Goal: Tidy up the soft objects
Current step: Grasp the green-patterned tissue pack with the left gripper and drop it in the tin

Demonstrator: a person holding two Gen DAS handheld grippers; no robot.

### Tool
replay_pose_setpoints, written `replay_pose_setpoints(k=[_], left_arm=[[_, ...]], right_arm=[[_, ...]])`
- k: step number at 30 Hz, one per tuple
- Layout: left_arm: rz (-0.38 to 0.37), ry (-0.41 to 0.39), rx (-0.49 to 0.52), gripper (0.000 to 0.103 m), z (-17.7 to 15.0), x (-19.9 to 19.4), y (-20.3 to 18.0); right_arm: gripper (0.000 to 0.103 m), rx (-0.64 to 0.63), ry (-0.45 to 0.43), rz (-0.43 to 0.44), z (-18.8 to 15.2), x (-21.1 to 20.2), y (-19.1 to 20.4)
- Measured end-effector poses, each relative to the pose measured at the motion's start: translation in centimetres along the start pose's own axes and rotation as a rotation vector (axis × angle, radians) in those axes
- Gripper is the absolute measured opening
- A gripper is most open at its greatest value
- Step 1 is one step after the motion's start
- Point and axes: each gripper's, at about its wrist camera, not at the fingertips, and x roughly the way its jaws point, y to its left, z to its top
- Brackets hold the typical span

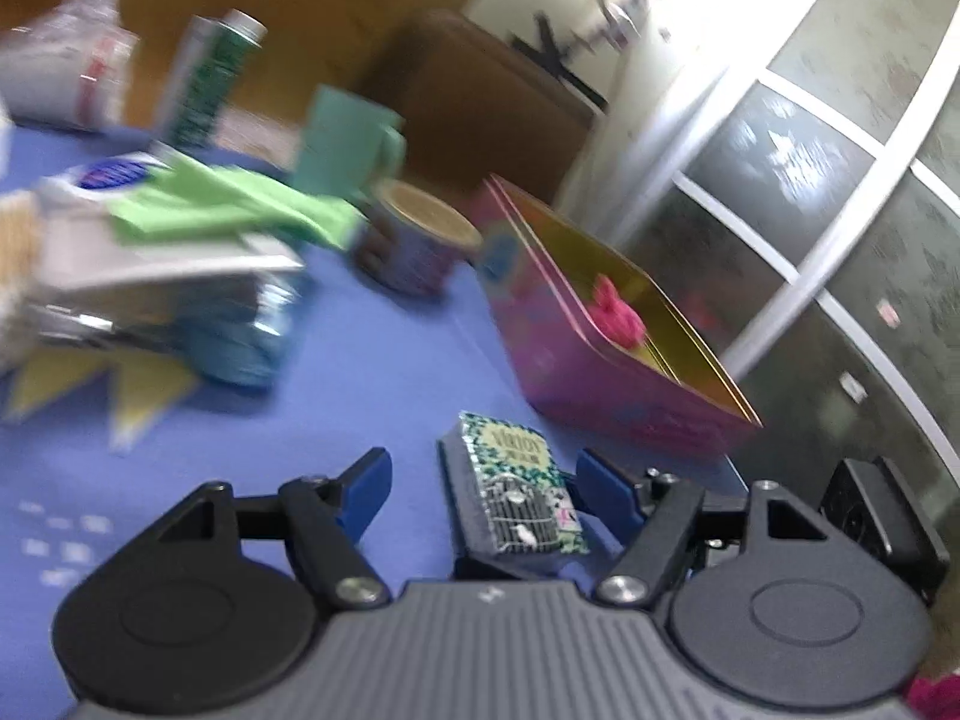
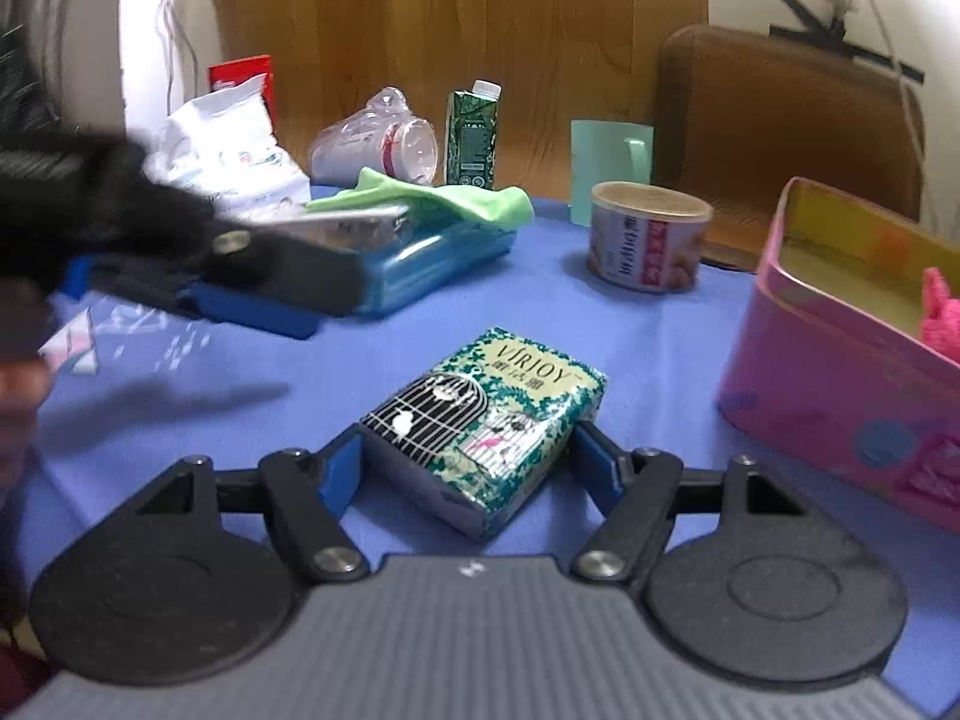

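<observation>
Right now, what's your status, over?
Left hand-held gripper open, empty. Right hand-held gripper straddling tissue pack, grip unclear. Pink tin alongside, nothing between them.

Tissue pack [image 2: 489, 420]: small rectangular soft pack, printed in green and white with a black birdcage, white birds and the word "VIRJOY". It is laid flat on the blue counter [image 2: 372, 372], lower centre of the right wrist view, turned at a diagonal; a short end is seen crumpled.

Green cloth [image 2: 438, 195]: light green, loosely folded and rumpled, draped over a blue container at upper centre-left.

Pink soft item [image 2: 939, 318]: bright pink, knitted-looking, found inside the open pink tin [image 2: 828, 372] at the right edge; only partly visible.
</observation>
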Motion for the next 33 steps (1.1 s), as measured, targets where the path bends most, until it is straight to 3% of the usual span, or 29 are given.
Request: replay_pose_setpoints(k=[2,4,7,11,17,19,24,26,28,33], left_arm=[[-0.014,0.036,0.022,0.07,-0.2,1.2,-1.0],[-0.027,0.078,0.045,0.058,-0.8,2.4,-1.8],[-0.005,0.108,0.081,0.047,-1.3,3.5,-2.8],[-0.038,0.074,0.126,0.047,0.3,3.5,-4.8],[-0.089,-0.001,0.28,0.048,4.6,6.3,-10.7],[-0.076,-0.014,0.329,0.048,5.6,8.4,-12.2],[-0.017,-0.012,0.317,0.051,7.5,13.6,-13.1],[0.029,-0.01,0.322,0.051,7.6,14.7,-13.1],[0.038,-0.008,0.318,0.051,7.2,14.5,-12.9],[-0.016,-0.07,0.363,0.053,5.5,9.6,-11.8]], right_arm=[[0.081,0.009,-0.011,-0.012,-0.7,-0.7,-0.3],[0.083,0.012,-0.018,-0.021,-1.1,-0.9,-0.6],[0.071,-0.015,-0.032,-0.012,-1.4,-1.2,-0.6],[0.069,-0.056,-0.119,-0.068,-1.2,-2.2,-1.1],[0.07,0.0,-0.311,-0.224,0.7,-5.1,-4.9],[0.07,0.035,-0.328,-0.269,1.5,-5.4,-7.0],[0.072,0.125,-0.305,-0.322,3.0,-3.6,-11.8],[0.083,0.137,-0.31,-0.351,3.2,-2.7,-13.0],[0.089,0.159,-0.323,-0.408,3.1,-2.2,-13.4],[0.088,0.185,-0.375,-0.383,2.1,-3.6,-12.7]])
